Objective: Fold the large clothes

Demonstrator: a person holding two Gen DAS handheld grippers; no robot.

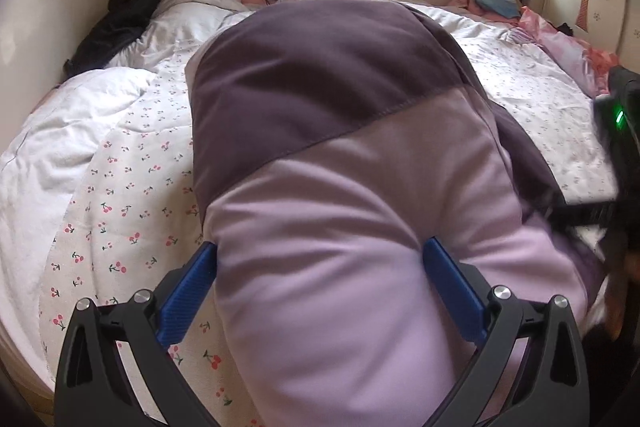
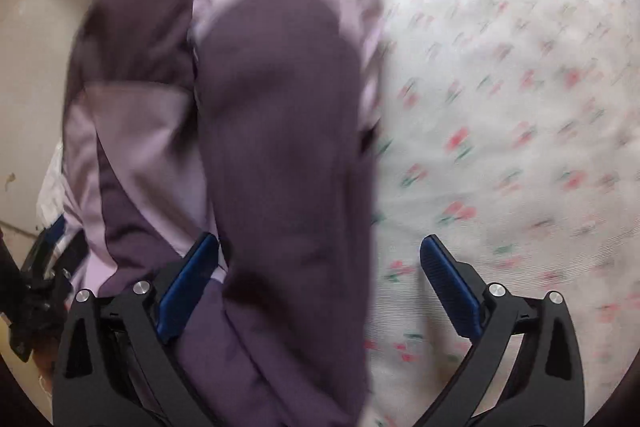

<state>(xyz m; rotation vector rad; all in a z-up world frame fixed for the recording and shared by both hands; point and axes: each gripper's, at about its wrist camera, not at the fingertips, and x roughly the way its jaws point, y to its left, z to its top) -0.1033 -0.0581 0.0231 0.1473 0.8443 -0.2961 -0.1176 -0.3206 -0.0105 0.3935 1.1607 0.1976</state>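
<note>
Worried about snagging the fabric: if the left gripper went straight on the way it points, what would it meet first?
The purple jacket: its pale lilac part already bulges between the open jaws of the left gripper, so the gripper would push into that at once. Whether fabric already touches the pads is unclear.

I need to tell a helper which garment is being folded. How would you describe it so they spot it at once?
Find the bed with the cherry-print quilt. On its middle lies a padded two-tone jacket, dark purple above, pale lilac below. The only other clothing, a black heap, sits by the wall.
</note>
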